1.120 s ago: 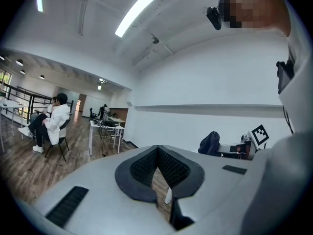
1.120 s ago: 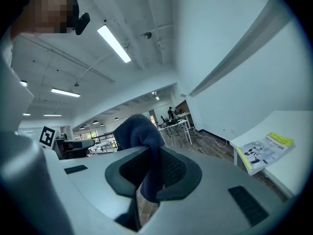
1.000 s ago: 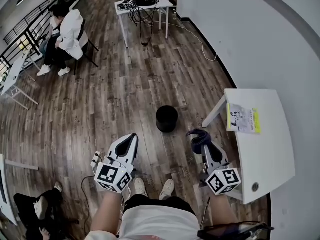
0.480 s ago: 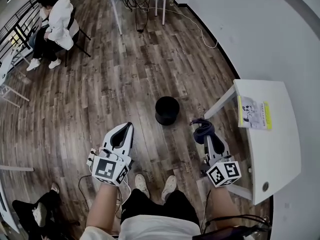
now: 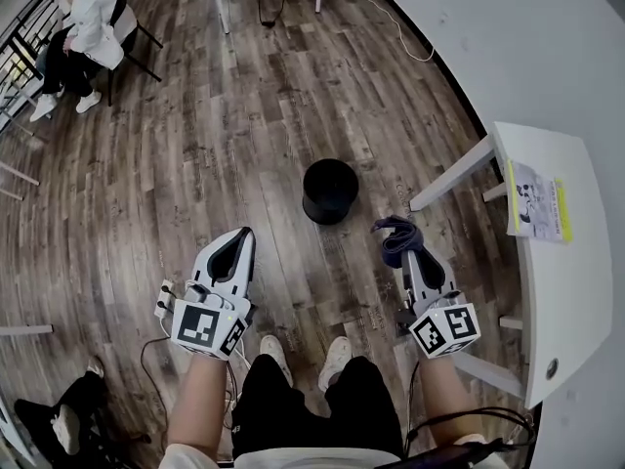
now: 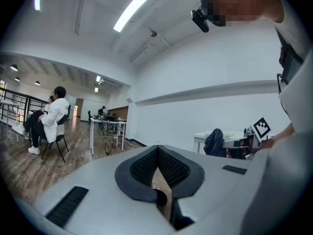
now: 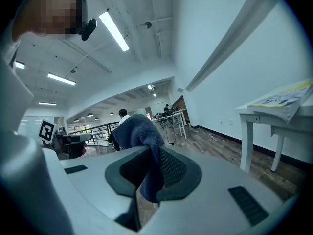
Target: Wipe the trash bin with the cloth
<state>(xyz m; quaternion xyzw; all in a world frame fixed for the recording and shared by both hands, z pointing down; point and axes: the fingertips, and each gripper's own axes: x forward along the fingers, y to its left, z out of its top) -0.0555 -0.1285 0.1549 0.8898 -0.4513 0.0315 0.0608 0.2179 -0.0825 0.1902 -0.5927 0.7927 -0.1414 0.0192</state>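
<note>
Underfoot, dark wood plank floor (image 5: 244, 135) runs across an open room to a white wall (image 5: 508, 37) on the right. A small black trash bin (image 5: 329, 191) stands upright on the bare floor, ahead of both grippers and apart from them. The right gripper (image 5: 407, 260) is clenched on a blue cloth (image 5: 395, 236), which bunches over its tips just right of the bin. The left gripper (image 5: 242, 236) has its jaws pressed together with nothing between them. A white table (image 5: 571, 301) stands along the wall, a printed sheet (image 5: 537, 201) lying on it, one leg near the bin. A seated person (image 5: 86, 8) in white is well away, and a power strip (image 5: 162, 299) lies beside the left gripper.
</note>
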